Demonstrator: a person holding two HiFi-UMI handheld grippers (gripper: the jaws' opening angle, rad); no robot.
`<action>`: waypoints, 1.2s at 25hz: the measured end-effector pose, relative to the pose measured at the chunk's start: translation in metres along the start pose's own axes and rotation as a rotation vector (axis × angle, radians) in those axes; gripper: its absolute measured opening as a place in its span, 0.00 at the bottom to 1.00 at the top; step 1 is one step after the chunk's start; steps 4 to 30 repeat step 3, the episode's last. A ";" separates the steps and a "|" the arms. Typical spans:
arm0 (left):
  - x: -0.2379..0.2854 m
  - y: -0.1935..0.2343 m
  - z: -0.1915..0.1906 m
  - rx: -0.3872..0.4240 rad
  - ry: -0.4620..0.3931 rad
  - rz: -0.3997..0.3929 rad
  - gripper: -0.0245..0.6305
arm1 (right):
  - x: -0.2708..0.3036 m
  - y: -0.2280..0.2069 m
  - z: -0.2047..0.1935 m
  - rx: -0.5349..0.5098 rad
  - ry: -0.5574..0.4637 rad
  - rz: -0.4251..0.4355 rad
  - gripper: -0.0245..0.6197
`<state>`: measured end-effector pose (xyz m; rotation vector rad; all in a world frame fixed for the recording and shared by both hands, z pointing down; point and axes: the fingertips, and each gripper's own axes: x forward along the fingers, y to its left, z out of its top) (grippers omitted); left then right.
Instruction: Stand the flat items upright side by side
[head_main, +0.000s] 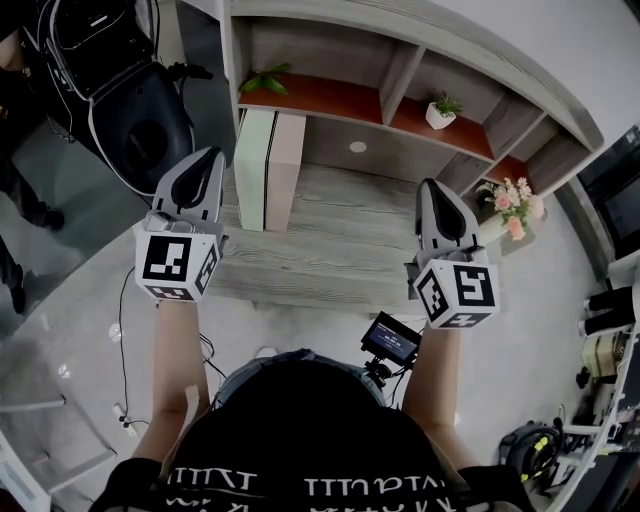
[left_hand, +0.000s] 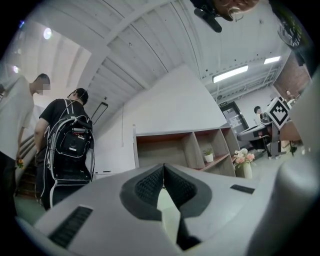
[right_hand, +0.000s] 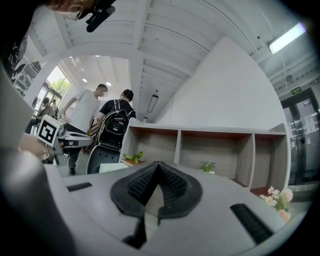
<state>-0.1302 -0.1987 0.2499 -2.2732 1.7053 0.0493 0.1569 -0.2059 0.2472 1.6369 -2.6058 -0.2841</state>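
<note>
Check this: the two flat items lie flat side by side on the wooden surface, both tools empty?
No: the head view shows the green item and pink item standing upright, side by side on the wooden surface; left tool and right tool are empty.

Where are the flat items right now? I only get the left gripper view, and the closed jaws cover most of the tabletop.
Observer: The head view shows two, a pale green panel and a pinkish panel, upright side by side on the wooden tabletop, at the left end of the shelf.
Operator: Is the right gripper carrying one?
Observer: No. The right gripper has its jaws together with nothing between them.
Operator: Anything stored near the panels?
Observer: Yes, green leaves lie in the shelf compartment just behind them.
</note>
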 end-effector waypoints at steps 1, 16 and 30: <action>0.000 0.001 0.000 -0.003 0.000 0.006 0.06 | 0.000 0.000 0.000 0.002 0.001 0.001 0.06; -0.001 0.003 -0.001 -0.009 0.000 0.018 0.06 | -0.001 -0.001 -0.001 0.005 0.001 0.003 0.06; -0.001 0.003 -0.001 -0.009 0.000 0.018 0.06 | -0.001 -0.001 -0.001 0.005 0.001 0.003 0.06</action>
